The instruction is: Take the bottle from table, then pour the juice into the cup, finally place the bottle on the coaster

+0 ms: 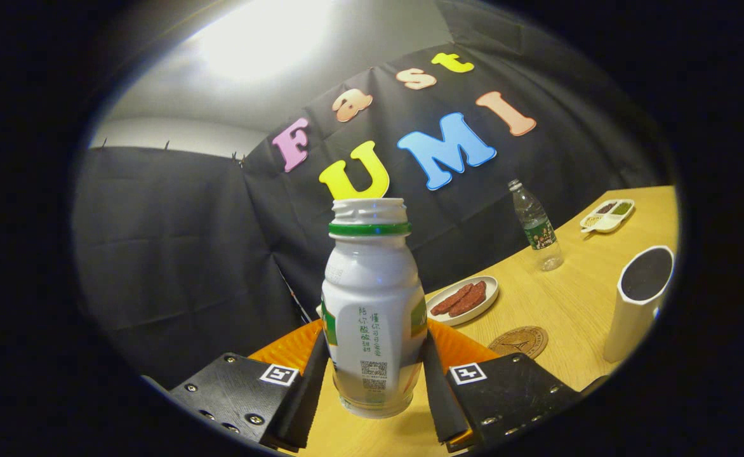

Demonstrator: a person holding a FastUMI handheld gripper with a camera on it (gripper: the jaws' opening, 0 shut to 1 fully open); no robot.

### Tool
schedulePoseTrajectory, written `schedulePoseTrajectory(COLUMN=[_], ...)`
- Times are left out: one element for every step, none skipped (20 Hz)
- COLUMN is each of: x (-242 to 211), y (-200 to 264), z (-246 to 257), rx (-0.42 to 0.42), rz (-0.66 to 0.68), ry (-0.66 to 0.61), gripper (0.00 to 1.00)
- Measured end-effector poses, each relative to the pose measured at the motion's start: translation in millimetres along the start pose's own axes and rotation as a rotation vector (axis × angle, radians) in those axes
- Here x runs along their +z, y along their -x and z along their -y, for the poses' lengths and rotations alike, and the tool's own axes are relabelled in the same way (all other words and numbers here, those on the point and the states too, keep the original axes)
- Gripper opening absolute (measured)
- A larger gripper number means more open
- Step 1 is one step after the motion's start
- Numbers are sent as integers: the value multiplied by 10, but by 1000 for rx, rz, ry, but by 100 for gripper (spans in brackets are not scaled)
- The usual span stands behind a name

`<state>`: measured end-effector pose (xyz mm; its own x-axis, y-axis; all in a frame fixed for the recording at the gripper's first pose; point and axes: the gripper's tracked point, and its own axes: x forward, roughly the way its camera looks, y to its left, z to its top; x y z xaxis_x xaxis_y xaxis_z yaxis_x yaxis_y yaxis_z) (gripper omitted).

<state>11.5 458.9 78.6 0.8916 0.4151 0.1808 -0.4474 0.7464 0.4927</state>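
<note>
- The gripper [375,374] is clamped on the bottle [374,311]: both fingers press the lower body from the left and right sides.
- The bottle is white with a green neck ring, cap off and mouth open. It stands roughly upright between the fingers, tilted slightly; pale liquid shows at its clear base.
- Whether the base touches the table [556,304] cannot be told; the view suggests it is lifted clear.
- An orange ribbed object [296,346] lies just behind the bottle, near the fingers.
- The cup [638,301], a tall white cylinder with a dark interior, stands to the right, well apart from the bottle.
- The coaster [519,341], round and brown, lies between bottle and cup, just right of the right finger.
- Farther back sit a plate of sausages [464,298], a clear water bottle [536,225] and a divided tray [607,216].
- Judgement: the take step looks complete; the carry toward the cup is in hand.
- Next move calls for travelling right over the coaster, bringing the mouth above the cup rim, then tipping gradually under a firm grip.
</note>
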Motion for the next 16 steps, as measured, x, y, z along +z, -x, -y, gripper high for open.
schedulePoseTrajectory(x=[58, 107, 142, 182, 211, 247, 273, 302, 320, 334, 338, 350, 357, 377, 389, 408], y=[-5, -15, -12, -8, -7, 0, 15, 14, 25, 47, 75, 90, 86, 85, 83, 84], z=[0, 13, 27, 50, 87, 132, 187, 231, 276, 323, 376, 427, 473, 525, 565, 607], rx=[3, 4, 7, 8, 4, -2, -10, -15, -18, -24, -33, -43, -47, -53, -55, -56], rz=[18, 32, 44, 54, 64, 72, 80, 88, 95, 101, 106, 111, 112, 117, 122, 128], ry=[-44, -86, -127, -164, -196, -225, -255, -286, -318, -349, -376, -402, -426, -451, -476, -504], gripper=[72, 71, 71, 71, 71, 71, 71, 71, 71, 71, 71, 71, 71, 71, 71, 71])
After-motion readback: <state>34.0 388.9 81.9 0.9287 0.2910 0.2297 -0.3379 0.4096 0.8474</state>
